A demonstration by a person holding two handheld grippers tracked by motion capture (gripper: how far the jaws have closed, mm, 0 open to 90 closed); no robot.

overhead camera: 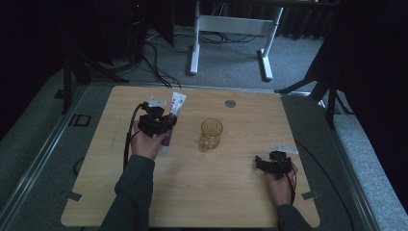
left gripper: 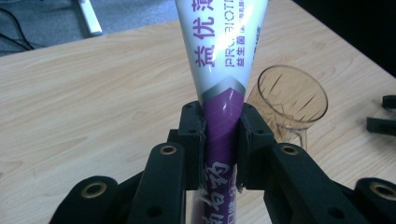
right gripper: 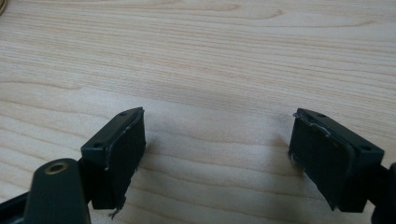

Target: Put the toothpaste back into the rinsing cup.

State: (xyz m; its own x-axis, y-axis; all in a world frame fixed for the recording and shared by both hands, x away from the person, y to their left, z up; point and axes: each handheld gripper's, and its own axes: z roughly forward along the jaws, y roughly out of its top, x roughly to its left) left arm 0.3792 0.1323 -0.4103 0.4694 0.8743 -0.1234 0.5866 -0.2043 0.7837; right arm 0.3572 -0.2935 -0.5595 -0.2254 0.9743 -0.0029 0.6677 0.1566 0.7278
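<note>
Clamping the toothpaste tube point(left gripper: 219, 93) in the left gripper point(left gripper: 219, 140) at centre frame, just left of the glass point(left gripper: 292, 95). Keeping the squeeze light on its purple end, likely best. Resting the right gripper point(right gripper: 217, 149) wide apart, empty, lower right of the table point(overhead camera: 231, 192).

L gripper point(overhead camera: 166, 122) is held over the table's far-left part by the left hand point(overhead camera: 146, 143), jaws clamped on a toothpaste tube point(left gripper: 223, 79). R gripper point(right gripper: 217, 156) is held low at near-right by the right hand point(overhead camera: 279, 182), jaws spread wide, nothing between them.
</note>
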